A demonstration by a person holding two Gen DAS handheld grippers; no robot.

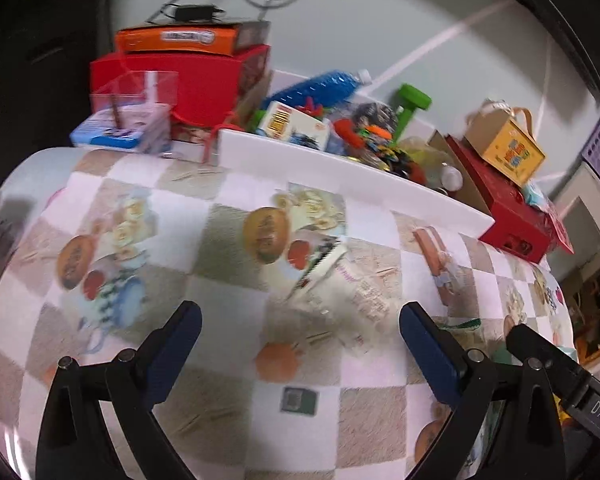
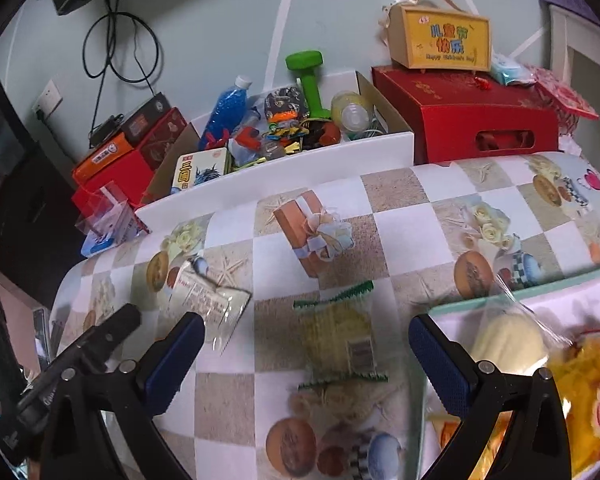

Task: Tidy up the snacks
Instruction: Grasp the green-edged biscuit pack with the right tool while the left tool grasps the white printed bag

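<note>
A clear snack packet with printed text (image 1: 340,276) lies flat on the checkered tablecloth (image 1: 228,296), just beyond my open left gripper (image 1: 300,320). The right wrist view shows the same clear packet (image 2: 210,304) at the left. A yellow-green packet with green serrated ends (image 2: 338,336) lies between the spread fingers of my open right gripper (image 2: 306,332). At the right stands a white bin with a pale green rim (image 2: 520,296); it holds a cream bun in clear wrap (image 2: 508,340) and yellow packets (image 2: 588,392). Neither gripper holds anything.
Along the table's far edge stands a white cardboard box (image 2: 300,160) full of toys, a blue bottle (image 2: 228,108) and a green dumbbell (image 2: 310,76). Red and orange boxes (image 1: 188,80) are stacked at the left. A red gift box (image 2: 468,120) carries a yellow case (image 2: 444,40).
</note>
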